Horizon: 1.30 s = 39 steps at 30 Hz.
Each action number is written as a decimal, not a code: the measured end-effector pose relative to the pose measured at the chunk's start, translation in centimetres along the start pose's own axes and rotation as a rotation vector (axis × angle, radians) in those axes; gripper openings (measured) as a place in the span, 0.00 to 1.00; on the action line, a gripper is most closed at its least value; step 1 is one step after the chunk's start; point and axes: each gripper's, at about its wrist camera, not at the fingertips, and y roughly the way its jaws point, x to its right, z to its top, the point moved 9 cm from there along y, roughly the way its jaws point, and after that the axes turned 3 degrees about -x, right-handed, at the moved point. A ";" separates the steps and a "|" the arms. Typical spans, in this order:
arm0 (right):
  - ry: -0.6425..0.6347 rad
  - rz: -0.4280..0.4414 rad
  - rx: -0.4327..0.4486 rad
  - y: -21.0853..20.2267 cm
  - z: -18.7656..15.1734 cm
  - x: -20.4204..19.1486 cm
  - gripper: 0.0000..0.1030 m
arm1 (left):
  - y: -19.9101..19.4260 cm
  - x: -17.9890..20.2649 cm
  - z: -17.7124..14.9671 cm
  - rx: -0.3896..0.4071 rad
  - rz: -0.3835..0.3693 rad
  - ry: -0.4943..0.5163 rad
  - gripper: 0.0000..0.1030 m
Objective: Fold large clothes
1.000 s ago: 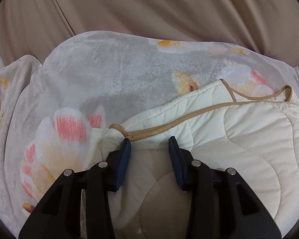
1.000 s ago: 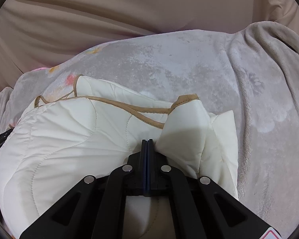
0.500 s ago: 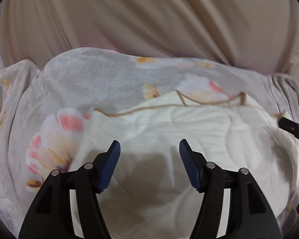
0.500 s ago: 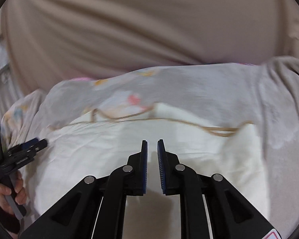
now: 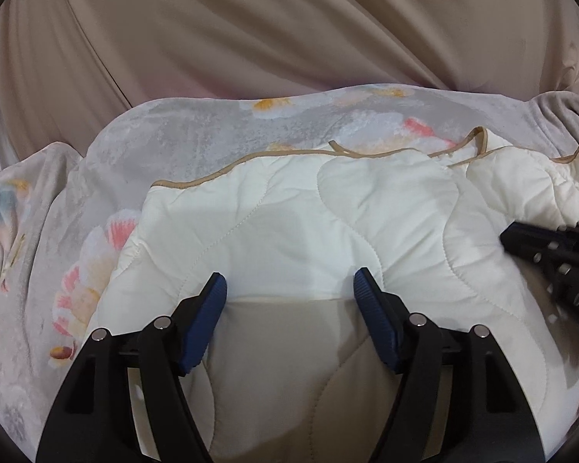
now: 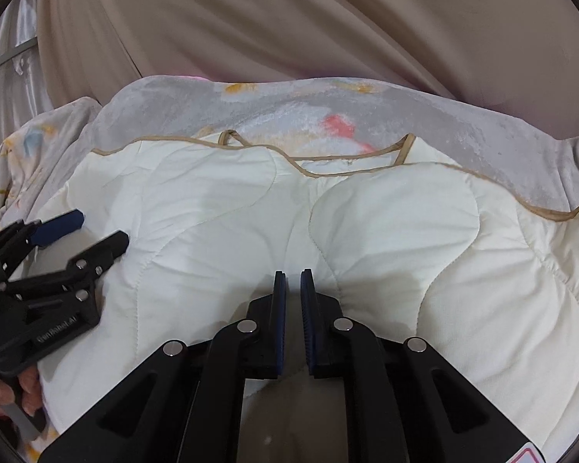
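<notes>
We hover over the folded cream quilted garment (image 5: pixel 308 223), left gripper (image 5: pixel 289 289) wide open, right gripper (image 6: pixel 292 289) barely parted, both empty, apparently between folds and needing a fresh edge grip.

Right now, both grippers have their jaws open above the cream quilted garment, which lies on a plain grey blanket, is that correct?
Not quite: the blanket is not plain. The left wrist view shows a floral print on it, pink and orange petals over grey. The rest holds: the left gripper and right gripper have their jaws open over the cream quilted garment.
</notes>
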 end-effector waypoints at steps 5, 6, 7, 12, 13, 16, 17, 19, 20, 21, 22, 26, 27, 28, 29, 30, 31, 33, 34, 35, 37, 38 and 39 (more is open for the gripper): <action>0.024 0.048 0.040 -1.8 2.8 -1.1 0.12 | 0.0 -0.1 0.0 0.002 -0.002 -0.004 0.65; 0.018 0.045 0.042 -1.7 3.3 -1.4 0.12 | 0.0 -0.1 0.0 0.003 -0.001 -0.004 0.65; 0.018 0.045 0.039 -1.3 3.6 -1.6 0.12 | 0.0 -0.1 0.0 0.004 0.000 -0.004 0.65; 0.032 0.057 -0.040 2.9 2.2 -2.1 0.09 | -0.1 0.1 -0.1 0.015 0.001 0.002 0.66; 0.029 0.050 -0.033 2.9 2.0 -2.1 0.09 | 0.0 0.1 -0.2 0.018 0.006 0.005 0.66; 0.004 0.020 -0.026 2.9 1.9 -2.5 0.09 | -0.2 -0.1 0.0 0.018 -0.015 -0.005 0.66; 0.002 0.019 -0.027 3.0 1.9 -2.5 0.09 | -0.5 -0.4 0.1 0.015 -0.043 -0.023 0.67; 0.007 0.030 -0.029 3.0 1.9 -2.4 0.09 | -1.5 -1.6 0.4 -0.009 -0.123 -0.104 0.67; 0.016 0.045 -0.030 3.0 2.0 -2.3 0.09 | -2.1 -2.5 0.6 -0.019 -0.158 -0.148 0.67; 0.031 0.063 -0.028 2.8 2.1 -2.1 0.09 | -3.0 -3.7 0.9 -0.024 -0.186 -0.192 0.67; 0.053 0.084 -0.020 2.2 2.3 -1.8 0.09 | -4.0 -5.2 1.2 -0.017 -0.199 -0.225 0.69; 0.094 0.170 -0.002 -1.6 2.2 -1.7 0.11 | -6.7 -11.0 0.6 0.003 -0.184 -0.299 0.87; 0.073 0.168 -0.010 -2.5 1.7 -1.7 0.11 | -6.6 -11.8 0.1 -0.012 -0.199 -0.316 0.89; 0.055 0.165 -0.025 -2.9 1.0 -1.8 0.11 | -6.2 -12.5 -0.8 -0.041 -0.227 -0.341 0.89; 0.046 0.172 -0.049 -2.9 0.3 -1.9 0.11 | -5.5 -12.9 -1.6 -0.070 -0.254 -0.360 0.88; 0.043 0.186 -0.075 -2.7 -0.4 -2.0 0.11 | -4.3 -13.1 -2.8 -0.118 -0.279 -0.383 0.88; 0.038 0.193 -0.096 -2.4 -1.2 -2.2 0.10 | -3.2 -13.1 -3.9 -0.157 -0.297 -0.403 0.88; 0.016 0.172 -0.092 -1.8 -2.1 -2.3 0.09 | -1.3 -12.5 -5.4 -0.215 -0.329 -0.430 0.88; 0.011 0.169 -0.082 -1.5 -2.4 -2.4 0.09 | -0.7 -12.2 -6.0 -0.231 -0.337 -0.445 0.88; 0.007 0.167 -0.073 -1.3 -2.7 -2.5 0.09 | -0.4 -11.9 -6.4 -0.235 -0.345 -0.454 0.89; -0.006 0.158 -0.056 -1.3 -2.9 -2.7 0.09 | 0.1 -11.2 -6.7 -0.231 -0.333 -0.450 0.90; -0.008 0.155 -0.055 -1.5 -2.8 -2.7 0.09 | 0.1 -11.1 -6.6 -0.226 -0.328 -0.442 0.90; -0.005 0.157 -0.055 -1.9 -2.4 -2.7 0.09 | 0.2 -10.9 -6.5 -0.223 -0.324 -0.433 0.91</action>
